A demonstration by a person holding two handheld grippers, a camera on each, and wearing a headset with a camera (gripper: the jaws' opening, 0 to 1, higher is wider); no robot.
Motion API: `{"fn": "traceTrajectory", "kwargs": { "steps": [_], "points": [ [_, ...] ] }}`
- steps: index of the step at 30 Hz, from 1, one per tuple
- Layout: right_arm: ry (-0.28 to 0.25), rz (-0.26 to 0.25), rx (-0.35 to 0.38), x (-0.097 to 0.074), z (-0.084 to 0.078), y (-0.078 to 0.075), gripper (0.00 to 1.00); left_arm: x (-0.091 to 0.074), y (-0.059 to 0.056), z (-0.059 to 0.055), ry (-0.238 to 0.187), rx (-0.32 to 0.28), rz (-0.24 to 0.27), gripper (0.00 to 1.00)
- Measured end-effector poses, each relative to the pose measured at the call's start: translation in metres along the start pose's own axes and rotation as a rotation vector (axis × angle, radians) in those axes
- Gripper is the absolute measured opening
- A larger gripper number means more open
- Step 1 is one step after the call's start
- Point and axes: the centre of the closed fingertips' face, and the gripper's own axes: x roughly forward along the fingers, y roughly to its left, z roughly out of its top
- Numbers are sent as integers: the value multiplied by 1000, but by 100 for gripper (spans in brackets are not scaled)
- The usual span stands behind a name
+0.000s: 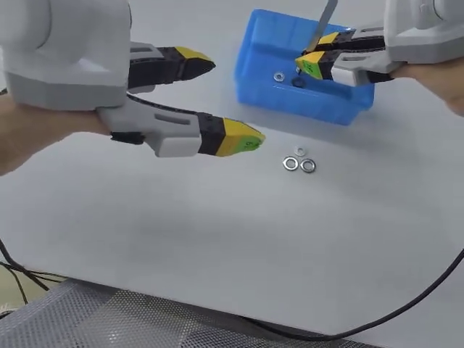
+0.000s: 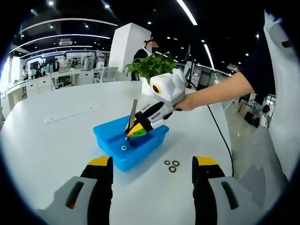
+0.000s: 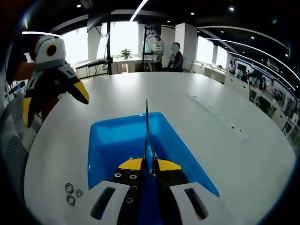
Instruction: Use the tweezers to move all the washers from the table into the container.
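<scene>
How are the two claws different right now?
The left claw is wide open and empty; the right claw is squeezed shut on the tweezers. The left claw hangs over the bare table; the right claw is above the blue container. Both have yellow tips.

Three washers [image 1: 308,166] beside blue container [image 1: 290,100] (another inside).

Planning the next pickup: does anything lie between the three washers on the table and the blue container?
Nothing visible does. The washers lie on bare table before the near wall of the blue container. The right gripper, shut on the tweezers, hangs over the container; the open left gripper hovers aside.
</scene>
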Motion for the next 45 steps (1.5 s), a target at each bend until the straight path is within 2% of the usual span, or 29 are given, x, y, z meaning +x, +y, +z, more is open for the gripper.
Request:
{"fn": "traceTrajectory", "kwargs": {
  "steps": [1, 3, 4, 5, 7, 8, 9, 10, 12, 14, 15, 17, 19, 20, 22, 26, 30, 35, 42, 44, 45],
  "points": [
    [1, 0, -3, -1, 0, 1, 10, 3, 2, 4, -6, 6, -3, 74],
    [3, 2, -7, -2, 0, 2, 10, 12, 6, 14, -2, 89, -24, 74],
    [3, 1, -7, -2, 0, 2, 10, 20, 8, 22, -24, 113, -39, 73],
    [3, 1, -6, -3, 0, 2, 10, 26, 11, 25, -33, 103, -42, 72],
    [7, 0, -9, -3, 0, 3, 10, 38, 20, 29, -12, 126, -44, 69],
    [9, -1, -15, -4, 0, 3, 10, 43, 25, 32, -6, 173, -34, 67],
    [9, 0, -15, -4, 0, 4, 10, 51, 26, 42, -35, 209, -56, 64],
    [9, 2, -14, -4, 0, 4, 10, 57, 26, 46, -47, 201, -72, 63],
    [9, 2, -14, -6, 0, 6, 10, 70, 30, 52, -20, 206, -103, 63],
    [10, 4, -12, -7, 0, 7, 10, 81, 33, 60, -23, 218, -124, 61],
    [11, 4, -13, -8, 0, 8, 10, 86, 35, 63, -34, 217, -137, 58],
    [11, 7, -9, -6, 0, 5, 10, 91, 37, 62, -12, 240, -148, 50],
    [12, 6, -11, -6, 0, 5, 10, 97, 38, 67, -26, 259, -167, 37],
    [11, 7, -10, -6, 0, 6, 10, 100, 38, 70, -37, 253, -180, 33],
    [8, 7, -6, -6, 0, 6, 10, 104, 39, 73, -33, 253, -190, 33],
    [11, 8, -10, -5, 0, 4, 10, 110, 41, 76, -25, 246, -206, 29],
    [12, 11, -15, -4, 1, 5, 10, 112, 43, 70, 15, 271, -222, 23],
    [13, 14, -17, -1, 1, 3, 10, 110, 37, 65, 45, 291, -259, 9],
    [21, 14, -30, -1, 1, 3, 11, 111, 37, 65, 58, 335, -274, 8],
    [23, 8, -37, -2, 1, 3, 12, 111, 37, 65, 66, 370, -268, 7],
    [23, 6, -40, -2, 1, 3, 12, 112, 39, 66, 67, 411, -252, 5]
  ]
}}
